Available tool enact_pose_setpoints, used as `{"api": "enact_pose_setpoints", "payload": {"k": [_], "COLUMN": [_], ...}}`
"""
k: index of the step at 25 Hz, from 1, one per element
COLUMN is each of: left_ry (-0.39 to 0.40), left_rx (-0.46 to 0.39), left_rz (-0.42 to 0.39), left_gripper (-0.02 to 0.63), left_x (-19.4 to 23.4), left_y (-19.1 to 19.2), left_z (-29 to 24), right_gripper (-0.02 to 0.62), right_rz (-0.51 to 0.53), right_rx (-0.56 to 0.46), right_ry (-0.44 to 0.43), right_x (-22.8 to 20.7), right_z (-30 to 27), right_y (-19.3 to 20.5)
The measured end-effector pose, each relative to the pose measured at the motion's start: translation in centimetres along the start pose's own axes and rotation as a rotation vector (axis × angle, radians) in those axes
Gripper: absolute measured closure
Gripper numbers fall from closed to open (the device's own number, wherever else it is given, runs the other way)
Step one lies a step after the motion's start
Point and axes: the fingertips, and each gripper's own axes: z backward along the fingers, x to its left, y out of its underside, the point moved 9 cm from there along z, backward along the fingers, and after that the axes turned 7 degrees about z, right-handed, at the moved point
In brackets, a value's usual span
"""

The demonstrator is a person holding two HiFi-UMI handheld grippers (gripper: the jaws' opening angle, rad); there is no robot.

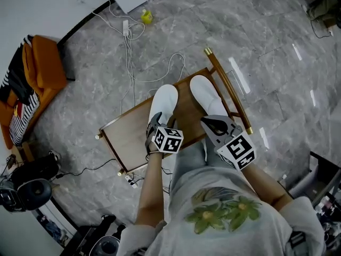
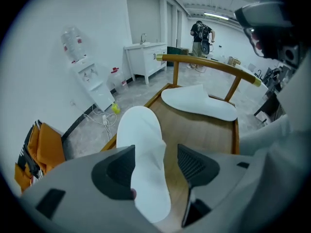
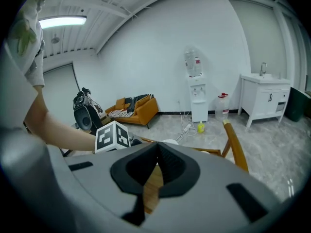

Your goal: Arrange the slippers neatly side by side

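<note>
Two slippers: left slipper (image 2: 141, 135) between parted jaws of the left tool (image 2: 156, 165), right slipper (image 1: 206, 96) near the closed right tool (image 1: 214, 124).

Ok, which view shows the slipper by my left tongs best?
The left gripper view: the left slipper lies nearly whole between the open left tongs. The head view shows only its far half, because the tongs cover the near end. The right gripper view hardly shows it.
</note>
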Motion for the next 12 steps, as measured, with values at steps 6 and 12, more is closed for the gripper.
{"api": "enact_pose_setpoints", "payload": {"k": [6, 12], "left_ry": [0.004, -0.003], "left_rx": [0.066, 0.096], "left_rz": [-0.054, 0.003], "left_gripper": [0.325, 0.468], "left_x": [0.1, 0.5], "left_y": [0.0, 0.0], "left_z": [-2.2, -3.1], "right_gripper": [0.589, 0.589], "right_rz": [-0.026, -0.029], "right_rx": [0.027, 0.046], "right_ry": [0.016, 0.004], "right_x": [-0.3, -0.4], "right_z": [0.1, -0.3], "right_y": [0.6, 0.6]}}
